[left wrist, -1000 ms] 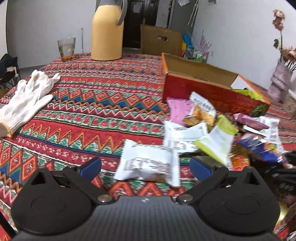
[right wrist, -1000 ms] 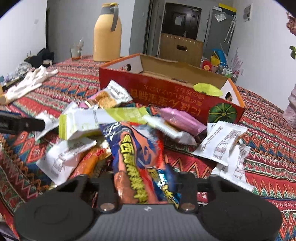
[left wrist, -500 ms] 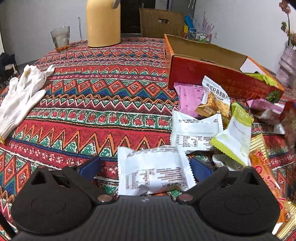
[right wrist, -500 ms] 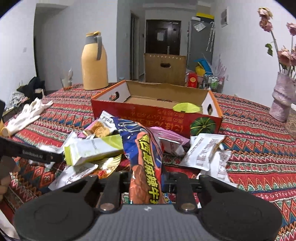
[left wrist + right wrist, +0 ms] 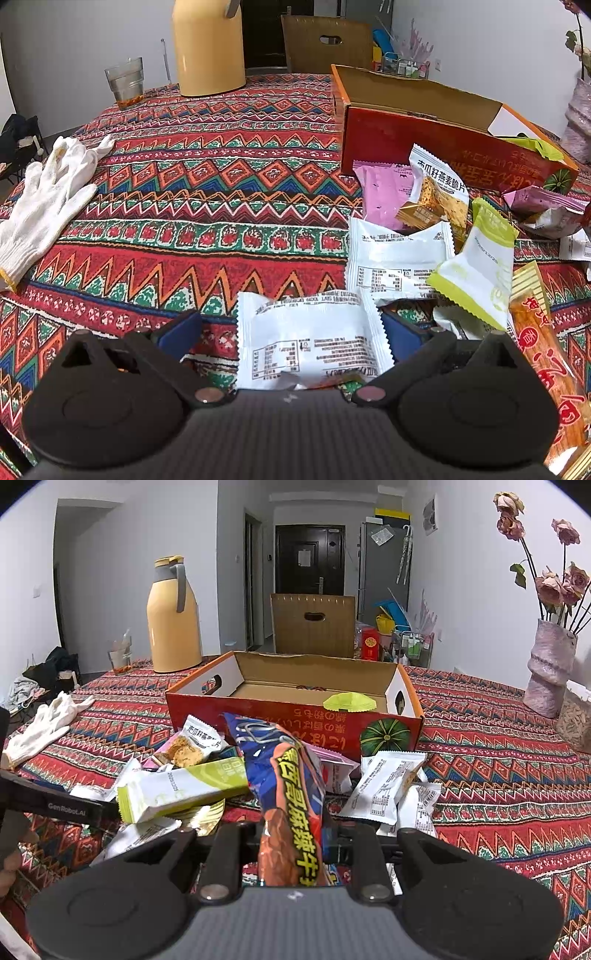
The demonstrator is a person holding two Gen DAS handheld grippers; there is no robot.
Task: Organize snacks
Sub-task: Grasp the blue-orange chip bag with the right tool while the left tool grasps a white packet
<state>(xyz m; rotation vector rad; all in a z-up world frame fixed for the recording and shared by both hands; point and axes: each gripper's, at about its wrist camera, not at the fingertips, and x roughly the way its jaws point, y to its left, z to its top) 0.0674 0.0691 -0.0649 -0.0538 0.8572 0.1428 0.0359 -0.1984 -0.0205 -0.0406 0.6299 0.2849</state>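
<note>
Having just closed on a blue sausage-snack packet [image 5: 291,794] and lifted it off the counter [image 5: 498,775], the right gripper [image 5: 291,849] holds it before the open cardboard box [image 5: 295,705], ready to drop in.

Orange snack stick [image 5: 546,373] cut off at frame edge, blue snack packet [image 5: 291,797] hiding right tool's pads
</note>
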